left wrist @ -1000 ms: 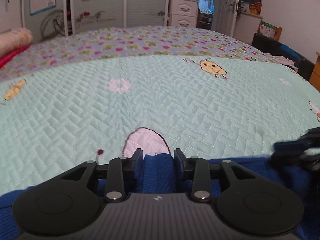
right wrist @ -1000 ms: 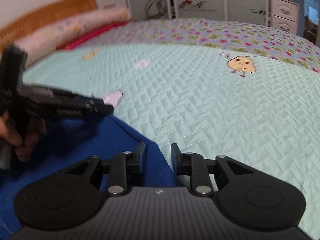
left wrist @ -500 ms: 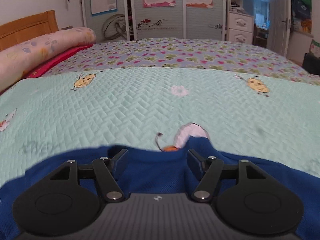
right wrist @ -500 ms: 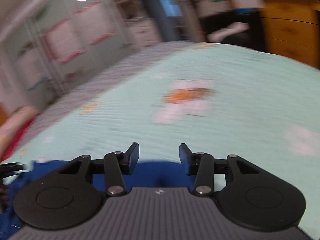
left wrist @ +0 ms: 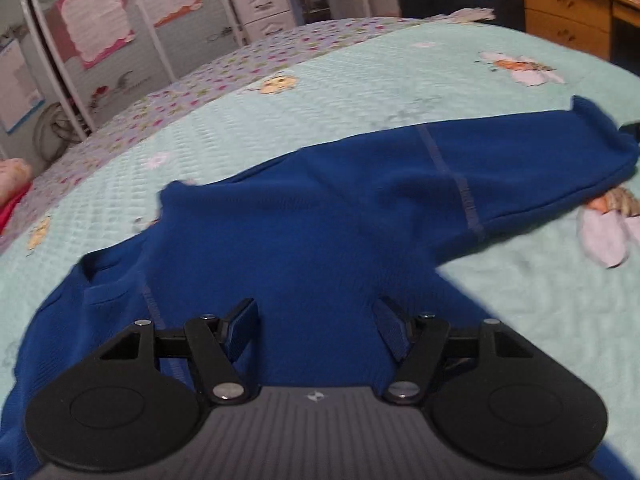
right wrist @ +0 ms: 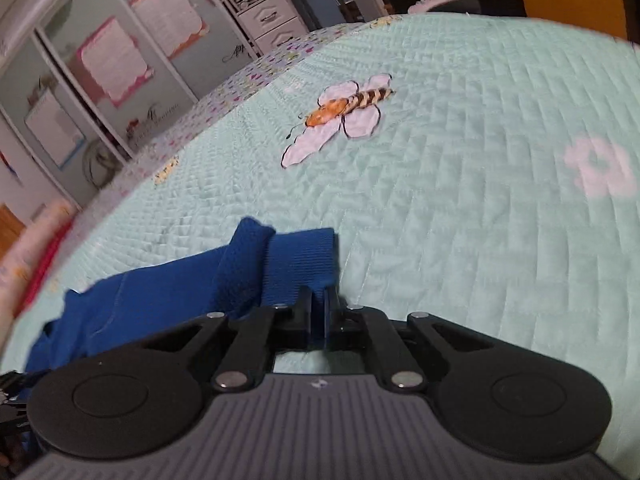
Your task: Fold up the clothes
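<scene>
While the right gripper (right wrist: 318,312) is clamped on the ribbed cuff (right wrist: 300,260) of a blue sweater (left wrist: 320,232), the left gripper (left wrist: 316,328) is held above the body of the garment with its jaws spread wide and nothing between them. From the right wrist view, the cuff is seen pinched near its end, with the rest of the sleeve (left wrist: 520,168) trailing back and to the left over the quilt. From the left wrist view, the sleeve is seen stretched out to the right across the mint-green quilted bedspread (left wrist: 520,320), with its far end lifted slightly where it is held; the collar (left wrist: 180,196) lies toward the far left, and the second shoulder is bunched at the near left. A bee appliqué (right wrist: 344,112) on the quilt lies well beyond the cuff.

The step in hand is judged to be the handling of this sleeve, either its spreading flat or its folding across the chest; the frames do not settle which. For either to be done well, the cuff should be kept fully within the closed jaws, the sleeve kept lightly taut so that no twist is carried along, and the body pinned or smoothed by the open gripper so that it is not dragged.
</scene>
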`<act>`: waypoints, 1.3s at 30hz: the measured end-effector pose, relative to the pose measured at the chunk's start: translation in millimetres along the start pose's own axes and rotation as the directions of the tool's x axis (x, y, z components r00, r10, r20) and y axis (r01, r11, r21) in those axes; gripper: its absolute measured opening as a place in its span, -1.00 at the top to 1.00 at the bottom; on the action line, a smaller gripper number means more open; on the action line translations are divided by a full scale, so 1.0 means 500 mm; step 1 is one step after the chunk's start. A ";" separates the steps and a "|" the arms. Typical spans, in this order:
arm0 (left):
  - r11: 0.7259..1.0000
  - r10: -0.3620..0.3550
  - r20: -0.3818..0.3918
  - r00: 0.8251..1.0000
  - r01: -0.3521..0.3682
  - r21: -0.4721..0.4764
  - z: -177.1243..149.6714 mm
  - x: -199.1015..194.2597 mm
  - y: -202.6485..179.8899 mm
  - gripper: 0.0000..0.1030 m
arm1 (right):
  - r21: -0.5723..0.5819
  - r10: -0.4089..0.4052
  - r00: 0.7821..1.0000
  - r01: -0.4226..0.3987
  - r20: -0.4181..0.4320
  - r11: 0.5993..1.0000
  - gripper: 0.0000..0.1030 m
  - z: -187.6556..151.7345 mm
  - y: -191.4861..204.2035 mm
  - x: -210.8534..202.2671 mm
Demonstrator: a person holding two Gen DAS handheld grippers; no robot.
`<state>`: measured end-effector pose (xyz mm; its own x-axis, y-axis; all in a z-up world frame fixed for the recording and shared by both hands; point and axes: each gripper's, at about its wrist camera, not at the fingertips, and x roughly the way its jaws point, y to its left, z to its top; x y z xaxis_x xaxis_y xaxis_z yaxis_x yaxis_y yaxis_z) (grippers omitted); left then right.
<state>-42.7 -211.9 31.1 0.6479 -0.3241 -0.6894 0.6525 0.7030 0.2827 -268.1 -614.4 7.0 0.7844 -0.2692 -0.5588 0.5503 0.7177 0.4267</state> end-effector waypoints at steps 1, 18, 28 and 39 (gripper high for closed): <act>1.000 0.011 -0.014 1.000 -0.011 -0.009 0.001 0.005 0.010 -0.34 | -0.024 -0.019 1.000 0.019 0.008 1.000 0.94 0.011 0.004 0.002; 0.999 -0.035 -0.038 0.999 0.033 -0.036 -0.021 -0.029 0.051 -0.36 | -0.109 -0.213 0.977 0.215 0.029 0.971 1.00 0.048 -0.052 0.081; 0.987 -0.072 -0.037 0.997 0.066 -0.144 -0.098 -0.151 0.062 -0.35 | -0.047 0.054 0.997 -0.052 0.052 0.998 0.90 -0.088 0.076 -0.085; 0.992 0.043 -0.025 0.999 -0.046 -0.116 -0.212 -0.285 -0.059 -0.35 | -0.088 0.383 0.903 -0.405 -0.197 0.910 0.78 -0.373 0.345 -0.201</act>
<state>-196.1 -119.5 50.5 0.6654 -0.2772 -0.6931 0.5719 0.7860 0.2347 -305.1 -343.8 4.1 0.8622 0.1583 -0.4812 0.1581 0.8184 0.5524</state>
